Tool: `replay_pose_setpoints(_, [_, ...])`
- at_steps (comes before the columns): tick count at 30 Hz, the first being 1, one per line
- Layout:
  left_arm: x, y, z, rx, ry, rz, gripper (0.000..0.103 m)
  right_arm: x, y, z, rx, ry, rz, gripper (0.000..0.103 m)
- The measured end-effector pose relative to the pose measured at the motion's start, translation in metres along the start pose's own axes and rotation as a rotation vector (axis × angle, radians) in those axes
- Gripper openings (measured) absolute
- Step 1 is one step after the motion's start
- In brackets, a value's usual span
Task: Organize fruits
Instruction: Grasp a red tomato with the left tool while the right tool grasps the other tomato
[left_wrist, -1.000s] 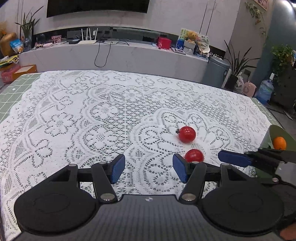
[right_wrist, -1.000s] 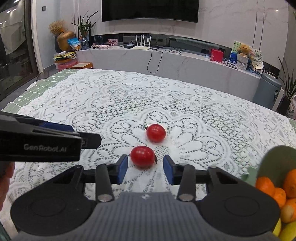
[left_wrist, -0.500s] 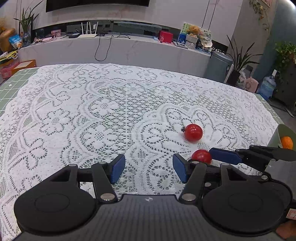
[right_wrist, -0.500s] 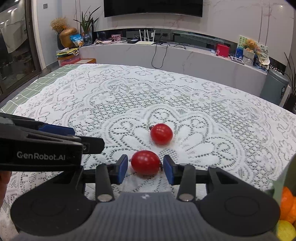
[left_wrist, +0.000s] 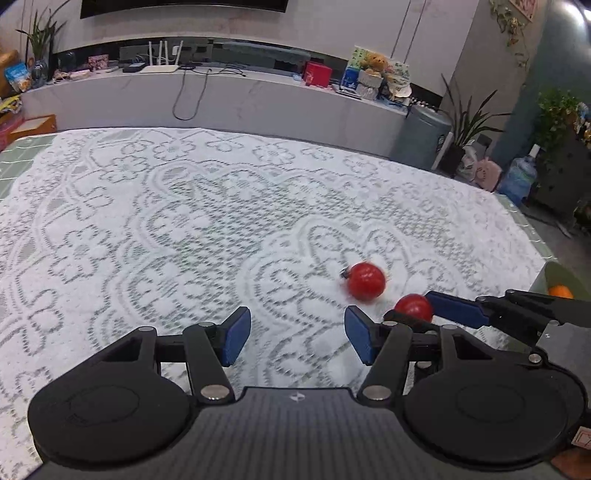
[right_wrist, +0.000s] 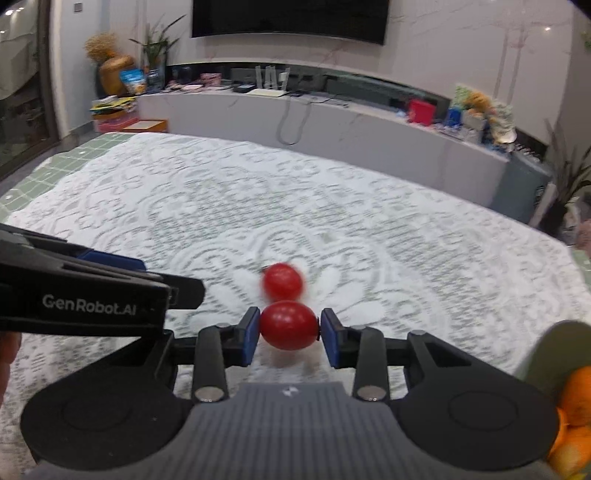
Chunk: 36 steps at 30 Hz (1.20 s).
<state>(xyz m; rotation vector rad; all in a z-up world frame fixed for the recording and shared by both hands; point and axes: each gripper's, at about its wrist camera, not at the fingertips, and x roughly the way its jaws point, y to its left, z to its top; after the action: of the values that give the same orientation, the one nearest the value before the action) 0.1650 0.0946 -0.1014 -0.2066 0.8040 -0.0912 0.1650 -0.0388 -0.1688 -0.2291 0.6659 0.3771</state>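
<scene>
One lace tablecloth (left_wrist: 155, 229), white with a floral openwork pattern, covers nearly the whole table, a strip of green checked cloth showing along its far left edge. At about three o'clock in the right wrist view sits one green bowl (right_wrist: 546, 350), cut off by the picture's edge, with oranges (right_wrist: 576, 387) heaped in it; probably three or four, though blur and the edge make the count unsure. Two grippers are in view. The left gripper (left_wrist: 297, 338) hangs over bare lace with its blue pads wide apart and nothing between them. The right gripper (right_wrist: 289, 336) is closing its jaws on the nearer of two tomatoes, and both pads already press against its sides. That near tomato (right_wrist: 289, 325) is glossy, deep red and slightly oval, at the middle of the cloth; in the left wrist view it is half hidden behind the right gripper's fingers. The far tomato (right_wrist: 282, 281), rounder and smeared by motion blur, lies on the lace just beyond it at twelve o'clock, a small dark stem at its left side.
</scene>
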Motion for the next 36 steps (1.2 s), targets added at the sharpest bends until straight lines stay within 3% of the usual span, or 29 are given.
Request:
replay_pose_setpoints(5, [0.007, -0.014, 0.010, 0.042, -0.004, -0.031, 0.068, -0.002, -0.016, 0.002, 0.013, -0.007, -0.071, 0.033])
replay_pose_setpoints(13, [0.020, -0.033, 0.020, 0.122, 0.012, -0.071, 0.066, 0.000, -0.017, 0.001, 0.009, 0.003, -0.101, 0.033])
replay_pose_setpoints(21, [0.040, -0.036, 0.027, 0.085, 0.048, -0.121, 0.063, 0.000, -0.015, -0.002, 0.003, -0.003, -0.117, 0.033])
replay_pose_setpoints(36, [0.065, -0.041, 0.029, 0.079, 0.077, -0.099, 0.043, -0.001, -0.017, -0.001, 0.016, 0.001, -0.102, 0.033])
